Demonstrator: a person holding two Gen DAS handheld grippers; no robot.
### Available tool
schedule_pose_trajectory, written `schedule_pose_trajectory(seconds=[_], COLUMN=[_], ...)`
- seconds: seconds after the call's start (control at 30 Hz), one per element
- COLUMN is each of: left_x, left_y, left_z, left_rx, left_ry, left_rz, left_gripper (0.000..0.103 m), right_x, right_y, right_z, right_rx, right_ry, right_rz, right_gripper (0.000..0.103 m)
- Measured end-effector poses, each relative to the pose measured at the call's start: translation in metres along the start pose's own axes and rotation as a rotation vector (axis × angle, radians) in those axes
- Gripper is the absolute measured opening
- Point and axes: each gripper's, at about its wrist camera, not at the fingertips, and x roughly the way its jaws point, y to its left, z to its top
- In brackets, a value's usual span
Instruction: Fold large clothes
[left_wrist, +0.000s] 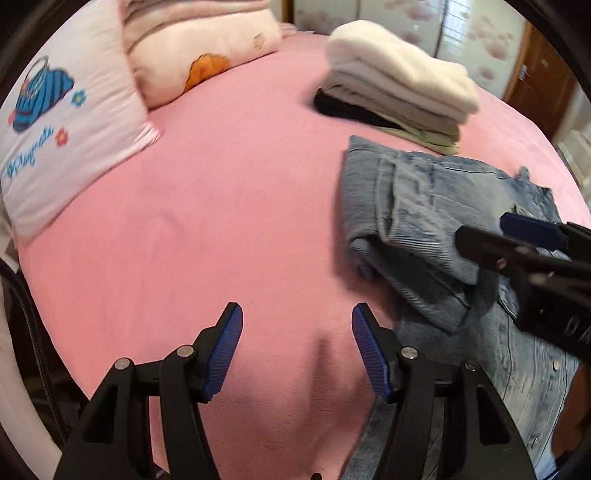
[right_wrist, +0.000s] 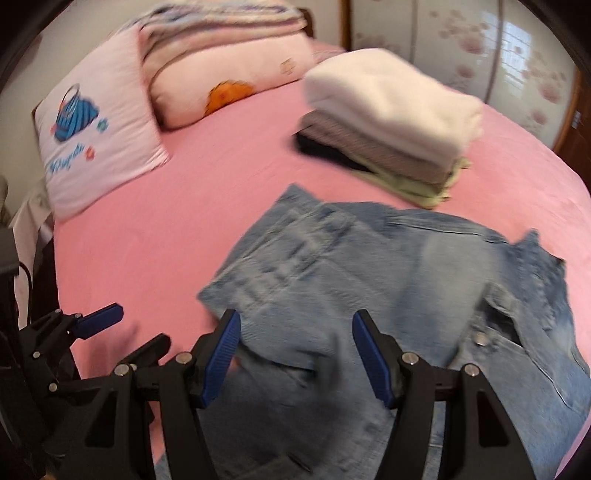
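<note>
Both wrist cams motion-blurred, reading what I can. Light-blue denim jacket (right_wrist: 388, 280) lies partly folded on the pink bed sheet (left_wrist: 229, 206), metal buttons visible on the near-right part. In left cam it sits to the right, one flap doubled over on top.

My left gripper (left_wrist: 297, 349): blue-padded fingers apart, nothing btwn them, hovering over bare pink sheet just beside the jacket's left edge. My right gripper (right_wrist: 295, 350): fingers apart too, over the jacket's near part, nothing clamped. Can't tell if pads touch the denim.

Behind the jacket, close to its far edge: stack of folded clothes, white fleece on top (right_wrist: 391, 110), grey, black and pale green layers under. White pillow w/ blue bag print (left_wrist: 62, 140) and pink pillow w/ orange patch (left_wrist: 199, 55) at far left.
</note>
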Motion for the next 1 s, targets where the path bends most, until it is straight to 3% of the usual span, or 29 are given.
schedule_pose_trajectory(seconds=[0.1, 0.27, 0.4, 0.43, 0.53, 0.63, 0.77, 0.87, 1.0], left_x=[0.007, 0.012, 0.012, 0.011, 0.011, 0.01, 0.007, 0.006, 0.008], left_y=[0.004, 0.004, -0.001, -0.001, -0.001, -0.001, -0.004, -0.008, -0.02], left_z=[0.0, 0.0, 0.0, -0.001, 0.001, -0.001, -0.001, -0.002, -0.003], left_rx=[-0.022, -0.038, -0.036, -0.036, -0.036, -0.035, -0.026, -0.015, 0.015], left_ry=[0.023, 0.048, 0.051, 0.051, 0.047, 0.046, 0.043, 0.039, 0.043], left_rz=[0.001, -0.013, -0.017, -0.018, -0.018, -0.021, -0.025, -0.031, -0.041], left_gripper=[0.06, 0.06, 0.06, 0.06, 0.06, 0.06, 0.06, 0.06, 0.06], right_x=[0.014, 0.045, 0.046, 0.044, 0.037, 0.017, -0.028, -0.058, -0.073], right_y=[0.016, 0.033, 0.034, 0.033, 0.03, 0.015, -0.03, -0.074, -0.128], right_z=[0.004, 0.004, 0.003, 0.003, 0.003, 0.005, 0.0, -0.022, -0.07], right_rx=[-0.052, -0.158, -0.179, -0.178, -0.16, -0.093, 0.061, 0.206, 0.389], right_ry=[0.023, 0.086, 0.058, 0.051, 0.032, -0.014, -0.111, -0.156, -0.129], right_rz=[0.008, -0.076, -0.098, -0.075, -0.084, -0.071, -0.061, -0.072, -0.089], right_gripper=[0.063, 0.069, 0.068, 0.053, 0.035, 0.026, 0.024, 0.024, 0.024])
